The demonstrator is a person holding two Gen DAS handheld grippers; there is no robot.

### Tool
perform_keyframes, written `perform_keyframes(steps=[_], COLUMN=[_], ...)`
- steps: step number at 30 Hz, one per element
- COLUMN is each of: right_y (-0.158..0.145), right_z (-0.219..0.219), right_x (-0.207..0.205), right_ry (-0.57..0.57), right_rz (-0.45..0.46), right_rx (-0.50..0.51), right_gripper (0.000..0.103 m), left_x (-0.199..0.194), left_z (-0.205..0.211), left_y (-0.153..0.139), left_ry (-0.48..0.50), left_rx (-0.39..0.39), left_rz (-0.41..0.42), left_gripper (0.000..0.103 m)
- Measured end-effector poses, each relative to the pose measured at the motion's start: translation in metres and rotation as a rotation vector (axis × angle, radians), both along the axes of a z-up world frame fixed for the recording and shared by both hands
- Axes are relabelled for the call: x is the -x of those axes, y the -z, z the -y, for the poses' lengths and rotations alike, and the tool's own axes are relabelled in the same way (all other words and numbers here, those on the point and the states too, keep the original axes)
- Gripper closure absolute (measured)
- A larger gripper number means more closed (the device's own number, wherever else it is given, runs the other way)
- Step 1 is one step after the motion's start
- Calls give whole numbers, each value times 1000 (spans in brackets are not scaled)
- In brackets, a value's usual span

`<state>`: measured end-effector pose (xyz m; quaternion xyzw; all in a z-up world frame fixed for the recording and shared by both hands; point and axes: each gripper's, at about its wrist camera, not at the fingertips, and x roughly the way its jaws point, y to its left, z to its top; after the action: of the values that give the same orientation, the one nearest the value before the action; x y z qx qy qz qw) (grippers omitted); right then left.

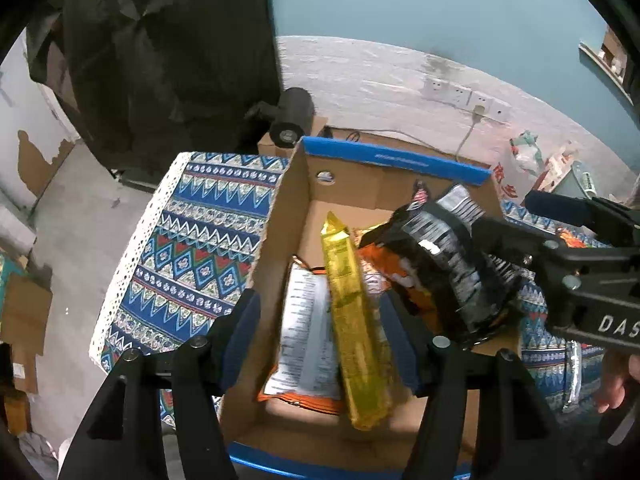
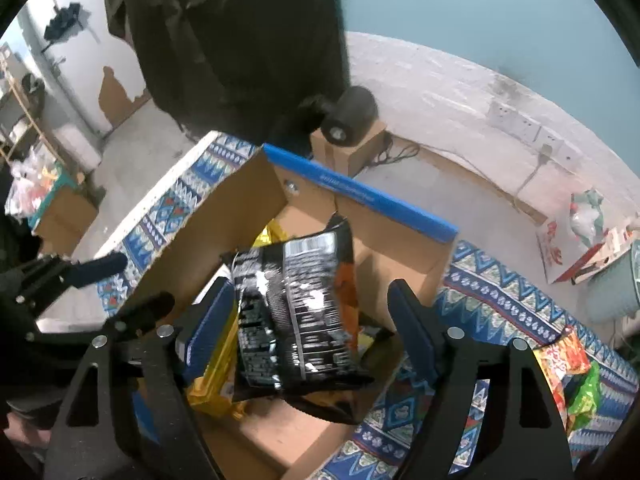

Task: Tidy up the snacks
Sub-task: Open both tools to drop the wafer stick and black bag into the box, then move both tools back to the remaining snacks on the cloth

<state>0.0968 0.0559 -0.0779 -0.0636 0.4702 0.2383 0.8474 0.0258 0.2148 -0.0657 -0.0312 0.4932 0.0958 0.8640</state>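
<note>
Here both grippers hang over the open cardboard box [image 1: 296,184] standing on the patterned tablecloth [image 1: 192,248]. The left gripper [image 1: 326,340] has its fingers spread wide, with a long yellow snack packet [image 1: 352,320] between them, touching neither. The right gripper [image 2: 310,316] is likewise spread, a black snack bag [image 2: 296,312] loose between its fingers above the box. More snack bags [image 2: 568,364] lie on the cloth beside it.

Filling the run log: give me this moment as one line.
left gripper: open, yellow packet between fingers | right gripper: open, black chip bag between fingers | both over cardboard box
</note>
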Motion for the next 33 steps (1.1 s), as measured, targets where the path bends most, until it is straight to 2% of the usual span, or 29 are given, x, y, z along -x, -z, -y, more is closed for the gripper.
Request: perform_keyframes(steps=[5,11,21,33], right_y=[-16,-22,-24,-21], right_z=[23,52,114,190], right_x=[4,10,23,40], right_ry=[39,83,153,248], right_rz=[27,50,73,75], right_rx=[-21,6,55,62], right_gripper=[20,20,20,20], left_x=[2,-1,-8,-22], left_z=[12,34,85,155], left_y=[-13,-22,-22,-17], left_ry=[18,56,141,253], left_rx=[9,40,29,2], left_rz=[37,54,45,12], left_gripper=[35,35,35,34])
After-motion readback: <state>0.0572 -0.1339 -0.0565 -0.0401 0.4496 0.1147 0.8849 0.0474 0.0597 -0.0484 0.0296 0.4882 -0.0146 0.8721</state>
